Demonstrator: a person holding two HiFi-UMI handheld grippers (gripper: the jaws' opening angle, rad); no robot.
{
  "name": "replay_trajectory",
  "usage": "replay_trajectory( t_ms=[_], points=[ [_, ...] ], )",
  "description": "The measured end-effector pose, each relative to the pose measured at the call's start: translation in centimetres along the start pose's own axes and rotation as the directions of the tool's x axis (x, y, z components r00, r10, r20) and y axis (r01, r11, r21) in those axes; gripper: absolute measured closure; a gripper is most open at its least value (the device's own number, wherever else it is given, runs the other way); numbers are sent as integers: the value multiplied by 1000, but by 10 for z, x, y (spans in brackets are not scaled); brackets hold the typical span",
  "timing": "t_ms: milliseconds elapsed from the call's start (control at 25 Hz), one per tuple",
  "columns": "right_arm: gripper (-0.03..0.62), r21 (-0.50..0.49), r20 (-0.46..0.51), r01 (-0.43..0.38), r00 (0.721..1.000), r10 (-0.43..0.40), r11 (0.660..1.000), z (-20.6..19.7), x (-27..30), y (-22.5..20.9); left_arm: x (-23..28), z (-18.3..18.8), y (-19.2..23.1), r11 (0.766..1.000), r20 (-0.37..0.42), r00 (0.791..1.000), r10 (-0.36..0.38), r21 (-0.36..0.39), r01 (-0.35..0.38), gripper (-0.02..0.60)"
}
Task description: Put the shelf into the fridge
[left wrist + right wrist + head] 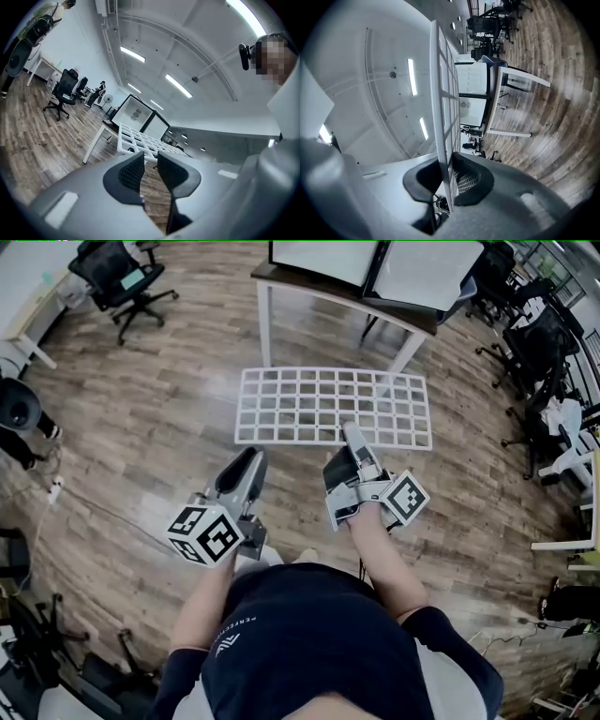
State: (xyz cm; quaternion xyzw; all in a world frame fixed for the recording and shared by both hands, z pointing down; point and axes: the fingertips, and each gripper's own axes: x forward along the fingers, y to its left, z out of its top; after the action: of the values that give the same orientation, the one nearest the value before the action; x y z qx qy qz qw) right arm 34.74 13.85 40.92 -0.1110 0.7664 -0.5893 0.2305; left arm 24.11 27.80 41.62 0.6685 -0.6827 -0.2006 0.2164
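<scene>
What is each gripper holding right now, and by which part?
The right gripper grips the white wire shelf by its near long edge, around the middle. The left gripper is empty, jaws apart.

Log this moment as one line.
right claw: shut on near edge of white grid shelf | left claw: open, empty | fridge: not in view
</scene>
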Motion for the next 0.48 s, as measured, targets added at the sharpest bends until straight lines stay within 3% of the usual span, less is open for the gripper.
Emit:
replay_trajectory(
  t_ms=[480],
  points=[
    [560,29,-19,66,998,-65,997,-30,18,-20,-5,31,36,998,50,997,63,28,-65,502]
  ],
)
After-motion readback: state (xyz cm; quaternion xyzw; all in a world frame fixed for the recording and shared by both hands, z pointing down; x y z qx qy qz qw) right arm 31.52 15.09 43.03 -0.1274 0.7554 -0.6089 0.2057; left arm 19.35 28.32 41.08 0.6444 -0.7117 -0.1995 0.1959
